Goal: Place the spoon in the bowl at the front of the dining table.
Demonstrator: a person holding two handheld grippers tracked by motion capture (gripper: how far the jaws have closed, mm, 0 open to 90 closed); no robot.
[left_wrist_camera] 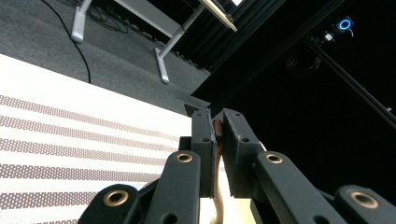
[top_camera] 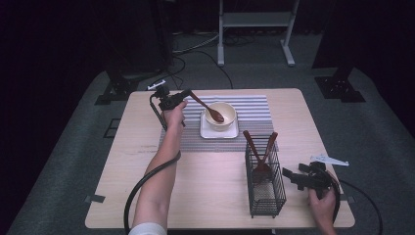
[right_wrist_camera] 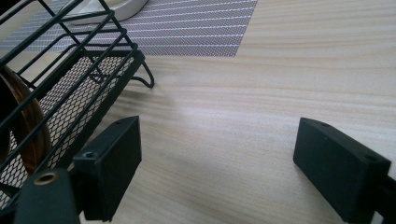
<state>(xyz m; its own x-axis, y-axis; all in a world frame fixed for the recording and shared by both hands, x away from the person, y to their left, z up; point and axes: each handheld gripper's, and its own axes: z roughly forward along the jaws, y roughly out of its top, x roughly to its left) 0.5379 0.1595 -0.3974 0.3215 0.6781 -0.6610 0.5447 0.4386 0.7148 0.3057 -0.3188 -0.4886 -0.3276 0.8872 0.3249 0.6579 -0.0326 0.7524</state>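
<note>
My left gripper (top_camera: 186, 93) is shut on the handle of a brown wooden spoon (top_camera: 207, 108), whose head rests inside a cream bowl (top_camera: 226, 119) on a white square plate (top_camera: 206, 131). In the left gripper view the spoon handle (left_wrist_camera: 217, 140) is pinched between the two black jaws of the left gripper (left_wrist_camera: 217, 122). My right gripper (top_camera: 288, 174) lies near the table's front right, open and holding nothing, just right of a black wire basket (top_camera: 265, 183). In the right gripper view the right gripper (right_wrist_camera: 217, 158) shows bare wood between its wide-apart jaws.
The basket holds two more brown wooden utensils (top_camera: 263, 152), standing up. A striped placemat (top_camera: 259, 108) lies under the plate. The wire basket (right_wrist_camera: 65, 79) stands close to the left jaw in the right gripper view. A metal frame (top_camera: 254, 29) stands on the floor behind the table.
</note>
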